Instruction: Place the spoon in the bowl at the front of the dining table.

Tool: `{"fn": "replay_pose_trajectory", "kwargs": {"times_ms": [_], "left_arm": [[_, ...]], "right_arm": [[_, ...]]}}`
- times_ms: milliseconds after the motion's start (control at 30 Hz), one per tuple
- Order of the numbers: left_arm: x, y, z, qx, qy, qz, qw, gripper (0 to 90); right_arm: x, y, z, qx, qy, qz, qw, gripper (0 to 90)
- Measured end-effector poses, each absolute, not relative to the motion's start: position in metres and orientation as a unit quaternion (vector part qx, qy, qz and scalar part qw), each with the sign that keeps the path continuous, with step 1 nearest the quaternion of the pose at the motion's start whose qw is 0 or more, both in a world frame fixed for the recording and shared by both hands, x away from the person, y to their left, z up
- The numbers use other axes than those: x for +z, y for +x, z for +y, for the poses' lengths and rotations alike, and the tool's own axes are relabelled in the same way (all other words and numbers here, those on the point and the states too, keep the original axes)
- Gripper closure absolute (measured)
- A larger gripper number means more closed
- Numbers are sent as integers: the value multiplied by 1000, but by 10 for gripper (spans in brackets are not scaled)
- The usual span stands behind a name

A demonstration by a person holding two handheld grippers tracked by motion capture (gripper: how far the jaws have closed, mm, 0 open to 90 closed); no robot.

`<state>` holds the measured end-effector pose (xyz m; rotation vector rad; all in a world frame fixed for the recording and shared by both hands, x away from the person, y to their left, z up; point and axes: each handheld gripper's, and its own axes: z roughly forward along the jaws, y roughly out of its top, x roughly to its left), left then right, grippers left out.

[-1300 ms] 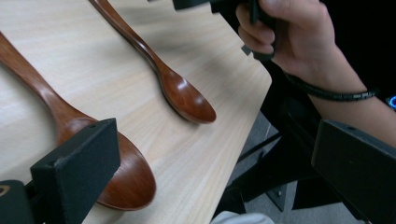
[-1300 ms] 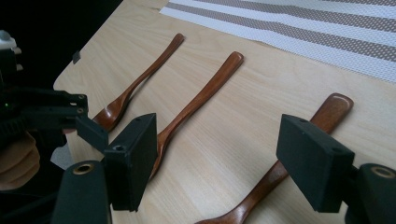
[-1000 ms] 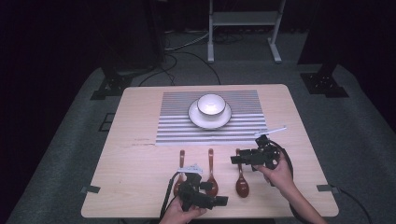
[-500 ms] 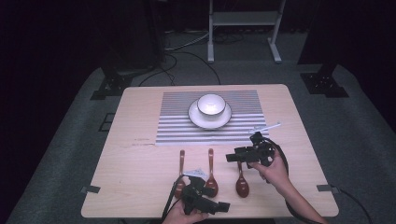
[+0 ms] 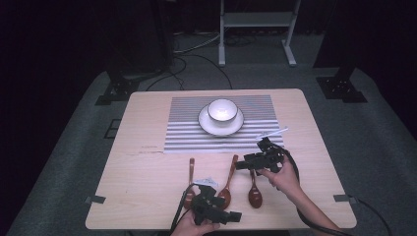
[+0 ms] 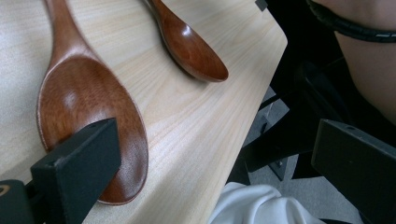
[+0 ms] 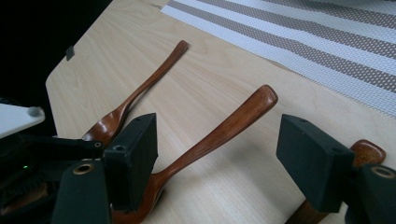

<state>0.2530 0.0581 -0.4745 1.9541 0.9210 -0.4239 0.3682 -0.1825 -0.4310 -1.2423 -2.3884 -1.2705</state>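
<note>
Three wooden spoons lie side by side on the tabletop [image 5: 147, 147], handles pointing away toward the striped mat [image 5: 187, 128] where a white bowl [image 5: 222, 110] sits on a plate [image 5: 206, 123]. Laid out like that, each handle is easy to take from the near side, which looks like the reason for the row.

The right gripper [image 5: 246, 164] is spread wide, nothing between its fingers [image 7: 133, 154]. In the right gripper view the middle spoon [image 7: 219, 135] runs up through the gap between the two fingers, its handle slanting away from them; the left spoon [image 7: 140, 91] lies beyond the left-hand finger, and the end of the right spoon [image 7: 369, 151] peeks out just behind the other finger. My guess is that the middle spoon's handle is what this gripper is lining up on. The hand behind it is turned inward, the gripper pointing across the person's body, low over the wood, cable trailing back along the forearm.

The left gripper [image 5: 231, 216] is released too, held at the near edge of the tabletop and pointing sideways. In its own view, the middle spoon's bowl lies just beyond one finger [image 6: 79, 158], which partly hides it, and the right spoon [image 6: 191, 46] sits farther ahead between the two. That hand is low and tucked close to the body, seemingly waiting.
</note>
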Motion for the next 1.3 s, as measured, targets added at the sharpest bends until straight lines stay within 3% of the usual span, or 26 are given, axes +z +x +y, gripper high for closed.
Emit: {"fn": "replay_pose_trajectory", "kwargs": {"times_ms": [900, 1167, 1233, 1300], "left_arm": [[-476, 254, 59, -175, 788, 373, 457, 2], [-476, 254, 59, -177, 786, 375, 458, 2], [-476, 254, 59, -177, 786, 374, 459, 2], [-476, 253, 59, -176, 787, 374, 459, 2]], "right_arm": [[-442, 392, -157, -390, -427, -811, 90, 287], [-445, 398, -143, -378, -429, -816, 84, 478], [-445, 399, -140, -379, -434, -812, 92, 590], [-445, 399, -140, -379, -434, -812, 94, 608]]}}
